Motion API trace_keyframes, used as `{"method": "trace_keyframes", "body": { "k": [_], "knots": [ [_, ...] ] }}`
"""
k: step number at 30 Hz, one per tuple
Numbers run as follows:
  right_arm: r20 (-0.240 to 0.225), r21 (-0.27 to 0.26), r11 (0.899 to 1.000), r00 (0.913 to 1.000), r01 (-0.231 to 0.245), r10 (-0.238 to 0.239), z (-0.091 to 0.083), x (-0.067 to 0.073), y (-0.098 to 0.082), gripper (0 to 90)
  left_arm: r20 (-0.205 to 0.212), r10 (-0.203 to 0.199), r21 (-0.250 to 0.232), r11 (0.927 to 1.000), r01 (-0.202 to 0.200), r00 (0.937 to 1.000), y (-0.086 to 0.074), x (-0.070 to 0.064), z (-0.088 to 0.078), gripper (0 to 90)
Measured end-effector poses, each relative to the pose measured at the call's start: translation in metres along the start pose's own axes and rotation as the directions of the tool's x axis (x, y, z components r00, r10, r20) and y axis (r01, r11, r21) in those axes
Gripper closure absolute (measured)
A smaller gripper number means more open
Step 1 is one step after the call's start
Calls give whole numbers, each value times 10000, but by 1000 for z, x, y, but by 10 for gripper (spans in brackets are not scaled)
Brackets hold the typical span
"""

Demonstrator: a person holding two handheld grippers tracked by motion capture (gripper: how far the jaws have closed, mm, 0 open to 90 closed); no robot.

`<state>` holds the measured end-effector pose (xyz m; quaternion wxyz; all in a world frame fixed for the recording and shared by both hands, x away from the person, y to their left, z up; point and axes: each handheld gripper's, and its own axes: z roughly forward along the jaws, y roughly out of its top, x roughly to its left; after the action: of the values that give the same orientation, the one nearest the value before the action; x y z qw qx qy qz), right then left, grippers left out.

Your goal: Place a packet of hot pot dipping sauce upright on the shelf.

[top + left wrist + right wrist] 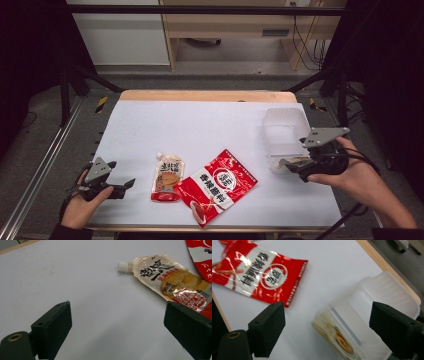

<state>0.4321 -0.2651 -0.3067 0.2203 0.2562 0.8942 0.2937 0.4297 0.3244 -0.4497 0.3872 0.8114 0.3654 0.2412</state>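
Note:
A cream spout pouch (167,177) with a white cap lies flat on the white table near the front, and a red snack bag (217,186) sits just to its right. My left gripper (127,186) rests left of the pouch and is open. In the left gripper view the pouch (170,281) lies ahead of the wide-apart jaws, with nothing between them at my left gripper (117,327). A clear plastic tub (285,132) stands at the right, with a beige packet (295,161) at its near end. My right gripper (296,170) is open just behind that packet (337,337), not touching it. The red bag (259,272) lies farther off.
The table's wooden back edge (207,95) runs behind the white sheet. Black frame posts (65,85) stand at both sides. The tub (382,297) sits close to the table's right edge. Bare white surface (200,125) spreads across the middle and back left.

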Motion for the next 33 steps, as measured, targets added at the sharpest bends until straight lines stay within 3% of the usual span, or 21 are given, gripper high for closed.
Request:
{"method": "trace_keyframes", "body": {
  "k": [7, 13, 23, 33],
  "knots": [
    [-183, -265, 9978, 9980, 604, -609, 14, 34, 35, 131, 16, 82, 3, 10000, -82, 10000, 0, -1, 0, 77],
    [-369, -591, 9960, 9970, 665, -688, 36, 55, 54, 127, -1, 131, 17, 9999, -131, 9999, 1, -2, 1, 74],
    [-508, -858, 9961, 9984, 196, -240, 88, 89, 80, 137, -26, 50, 110, 9999, -50, 10000, 0, -1, 1, 70],
    [-733, -1080, 9928, 9964, -515, 437, 125, 103, 97, 167, -116, 6, 122, 9999, -5, 9999, 2, -2, -2, 58]
  ]
}}
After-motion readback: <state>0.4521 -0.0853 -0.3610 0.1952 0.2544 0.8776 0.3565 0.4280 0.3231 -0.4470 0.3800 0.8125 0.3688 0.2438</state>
